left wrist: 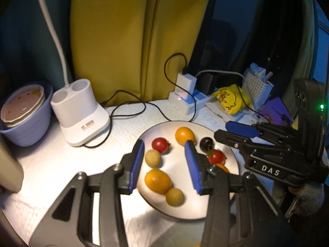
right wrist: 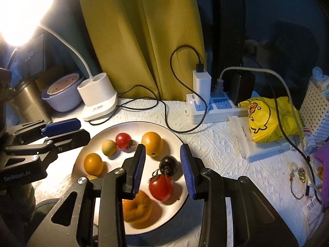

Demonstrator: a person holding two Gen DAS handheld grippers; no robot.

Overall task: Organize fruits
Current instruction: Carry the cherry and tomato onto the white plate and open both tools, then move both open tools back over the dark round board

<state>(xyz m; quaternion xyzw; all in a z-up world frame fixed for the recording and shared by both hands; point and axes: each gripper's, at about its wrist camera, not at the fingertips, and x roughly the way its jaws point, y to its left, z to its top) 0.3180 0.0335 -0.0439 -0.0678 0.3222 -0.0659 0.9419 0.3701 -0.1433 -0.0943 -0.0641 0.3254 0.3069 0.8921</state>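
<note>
The fruits sit together on the round plate (right wrist: 176, 142) in front of you: two red tomatoes (right wrist: 160, 187), a dark one (right wrist: 169, 165), oranges (right wrist: 152, 143), two pale round fruits (left wrist: 152, 158) and a blurred, dimpled orange piece (right wrist: 137, 210) at the plate's near edge. Your right tool (right wrist: 162, 168) hangs over the plate with its jaws spread wide and empty, the near red tomato and the dark one between them. Your left tool (left wrist: 164, 164) is also spread and holds nothing, above the plate's left half.

What could go wrong: the fruits are round and lie close, some touching, so a finger coming down beside one will likely nudge its neighbour and set it rolling across the smooth plate or off the rim. The tomatoes look soft; closing hard may split one. Both tools share one small plate, so they could knock together.

The plate stands on a white textured counter (right wrist: 216, 164). Behind it are a lamp base (right wrist: 98, 100), a lavender bowl (right wrist: 61, 100), a power strip (right wrist: 211, 111) with trailing black cable (right wrist: 166, 115), a yellow duck bag (right wrist: 265, 119) and a mustard curtain (right wrist: 133, 41). The room is dim, lit mainly by the lamp.
</note>
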